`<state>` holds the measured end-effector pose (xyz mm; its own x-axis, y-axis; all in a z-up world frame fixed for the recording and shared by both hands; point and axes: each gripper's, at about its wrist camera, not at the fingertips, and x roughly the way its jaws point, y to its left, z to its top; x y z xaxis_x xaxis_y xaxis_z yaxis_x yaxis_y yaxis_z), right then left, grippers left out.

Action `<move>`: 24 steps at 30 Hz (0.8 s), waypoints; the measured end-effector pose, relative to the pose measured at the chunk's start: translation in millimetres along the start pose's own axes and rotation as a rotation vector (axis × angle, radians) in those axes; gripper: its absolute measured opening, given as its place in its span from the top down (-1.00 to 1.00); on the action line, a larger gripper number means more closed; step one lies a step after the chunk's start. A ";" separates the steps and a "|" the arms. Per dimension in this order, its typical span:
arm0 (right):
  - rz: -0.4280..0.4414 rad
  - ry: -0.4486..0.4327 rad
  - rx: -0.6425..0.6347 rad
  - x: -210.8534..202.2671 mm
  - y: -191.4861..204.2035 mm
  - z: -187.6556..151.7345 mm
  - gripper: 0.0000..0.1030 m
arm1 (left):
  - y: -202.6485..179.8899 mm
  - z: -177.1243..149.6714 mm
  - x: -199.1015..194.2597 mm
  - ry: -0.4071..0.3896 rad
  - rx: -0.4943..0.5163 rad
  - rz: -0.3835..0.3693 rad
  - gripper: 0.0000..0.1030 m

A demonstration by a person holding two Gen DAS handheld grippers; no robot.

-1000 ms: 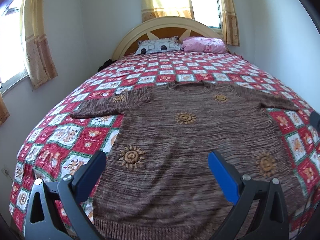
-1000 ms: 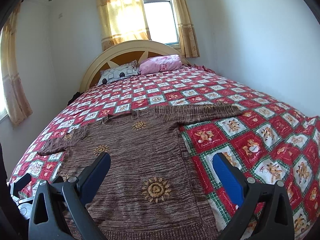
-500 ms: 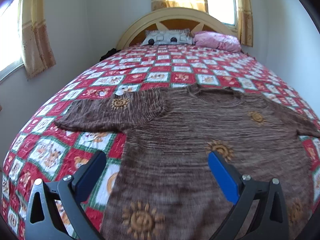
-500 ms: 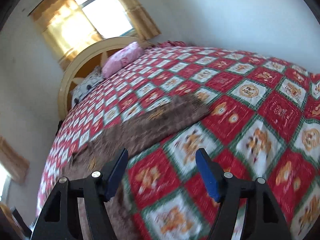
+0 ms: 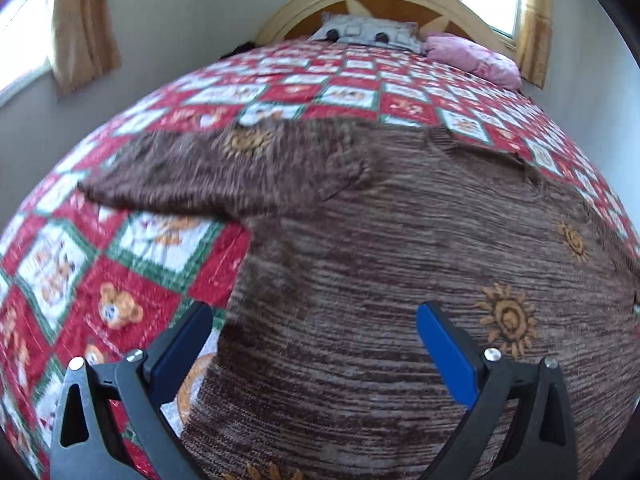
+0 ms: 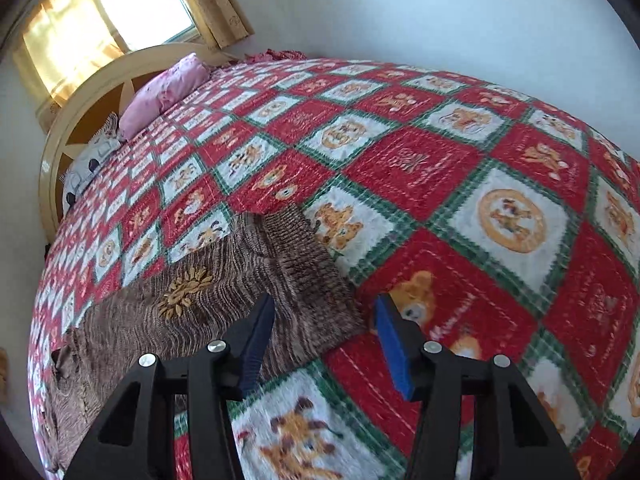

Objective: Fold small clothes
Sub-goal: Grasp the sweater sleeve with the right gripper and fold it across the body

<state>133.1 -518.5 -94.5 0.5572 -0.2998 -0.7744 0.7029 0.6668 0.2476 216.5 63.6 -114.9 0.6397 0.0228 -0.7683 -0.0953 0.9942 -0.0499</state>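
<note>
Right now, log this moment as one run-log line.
sweater flat on bedspread | right gripper closing over sleeve cuff | left gripper open, empty

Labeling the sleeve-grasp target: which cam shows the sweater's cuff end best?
Right wrist. The ribbed cuff lies flat on the bedspread, sharp, just ahead of the right gripper, whose jaws have been closing with nothing clamped. Left wrist shows mainly the sweater body and its other sleeve, blurred.

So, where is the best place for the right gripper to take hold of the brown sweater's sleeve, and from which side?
Probably the ribbed cuff at the free end of the sleeve. The brown sweater lies flat on the bedspread, so come from above over the cuff's near corner. The right gripper has just been closing, but nothing is pinched yet.
</note>
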 end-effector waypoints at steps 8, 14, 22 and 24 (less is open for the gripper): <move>-0.021 0.031 -0.044 11.8 -0.1 7.3 0.66 | -4.8 -2.8 4.8 0.034 0.012 0.016 -1.00; 0.007 0.022 -0.048 -12.3 18.5 17.9 0.78 | -0.6 -0.4 6.8 0.034 -0.002 -0.003 -1.00; 0.130 -0.057 -0.232 -70.8 126.1 8.7 0.78 | 0.2 -1.3 6.1 0.033 -0.002 -0.004 -1.00; 0.200 -0.068 -0.293 -85.3 171.7 -4.7 0.78 | 0.3 -1.6 6.0 0.032 -0.005 -0.007 -1.00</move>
<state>204.2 -375.2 11.3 0.7057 -0.1820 -0.6847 0.4263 0.8810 0.2052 219.1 63.9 -120.5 0.6156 0.0123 -0.7879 -0.0948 0.9938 -0.0585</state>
